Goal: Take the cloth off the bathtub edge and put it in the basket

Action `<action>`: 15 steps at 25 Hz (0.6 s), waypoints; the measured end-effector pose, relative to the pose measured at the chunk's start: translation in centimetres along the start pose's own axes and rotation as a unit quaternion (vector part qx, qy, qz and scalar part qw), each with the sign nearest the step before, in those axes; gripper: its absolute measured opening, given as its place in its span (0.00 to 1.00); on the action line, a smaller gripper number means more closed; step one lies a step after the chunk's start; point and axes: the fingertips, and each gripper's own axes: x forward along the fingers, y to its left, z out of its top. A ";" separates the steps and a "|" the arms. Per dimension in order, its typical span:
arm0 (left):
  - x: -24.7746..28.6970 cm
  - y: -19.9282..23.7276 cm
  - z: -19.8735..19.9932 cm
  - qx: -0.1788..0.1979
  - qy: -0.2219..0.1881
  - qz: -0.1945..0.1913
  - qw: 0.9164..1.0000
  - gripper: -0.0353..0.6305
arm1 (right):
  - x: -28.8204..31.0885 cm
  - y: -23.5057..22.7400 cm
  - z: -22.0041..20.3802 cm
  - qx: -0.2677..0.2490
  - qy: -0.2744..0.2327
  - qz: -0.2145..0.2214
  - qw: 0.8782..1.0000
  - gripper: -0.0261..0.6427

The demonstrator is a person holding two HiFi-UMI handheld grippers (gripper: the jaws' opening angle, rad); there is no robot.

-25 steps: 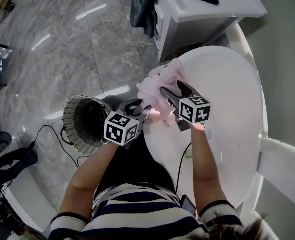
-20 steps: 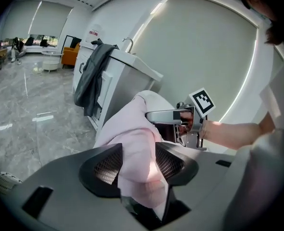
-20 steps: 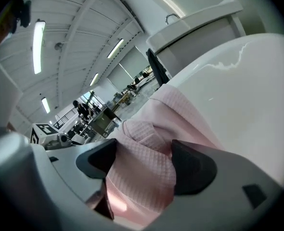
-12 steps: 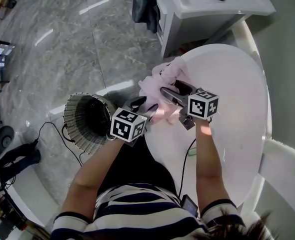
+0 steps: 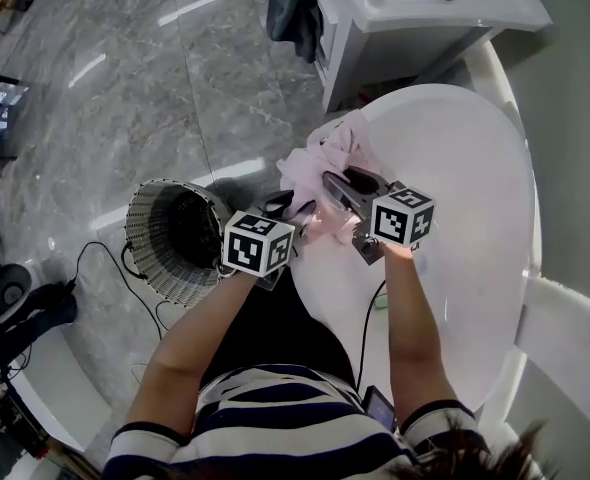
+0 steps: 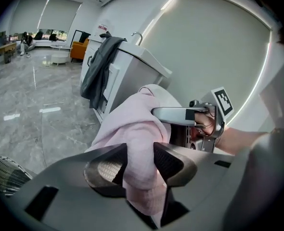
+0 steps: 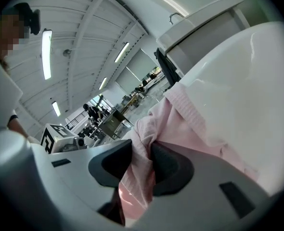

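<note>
Jaws of left gripper [image 6: 141, 159]: closing, pinching a fold of soft, waffle-knit pink cloth [image 6: 132, 119]. Jaws of right gripper [image 7: 141, 163]: closing on a bunched fold beside the glossy bathtub [image 7: 248, 81].

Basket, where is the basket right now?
In the head view the basket stands on the grey floor at the left, close beside the white bathtub, a little below and left of the pink cloth.

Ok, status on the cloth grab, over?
Left gripper, right gripper: fingers closing, pink cloth between both pairs. Cloth bunched on bathtub edge. Basket beside tub, nothing between.
</note>
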 end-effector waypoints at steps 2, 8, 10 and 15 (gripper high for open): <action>-0.5 -0.1 -0.3 -0.005 -0.003 -0.003 1.000 0.33 | -0.1 0.5 -0.4 -0.016 0.004 -0.016 1.000 0.22; -1.8 0.2 -1.2 -0.039 -0.020 -0.011 0.999 0.26 | -0.2 2.0 -1.4 -0.045 0.022 -0.046 0.998 0.18; -2.5 0.2 -1.3 -0.038 -0.023 -0.013 0.999 0.20 | -0.3 2.5 -1.6 -0.050 0.023 -0.050 0.997 0.18; -4.1 -0.2 -2.3 -0.018 -0.025 -0.022 0.999 0.12 | -0.4 3.9 -2.2 -0.053 0.028 -0.059 0.997 0.18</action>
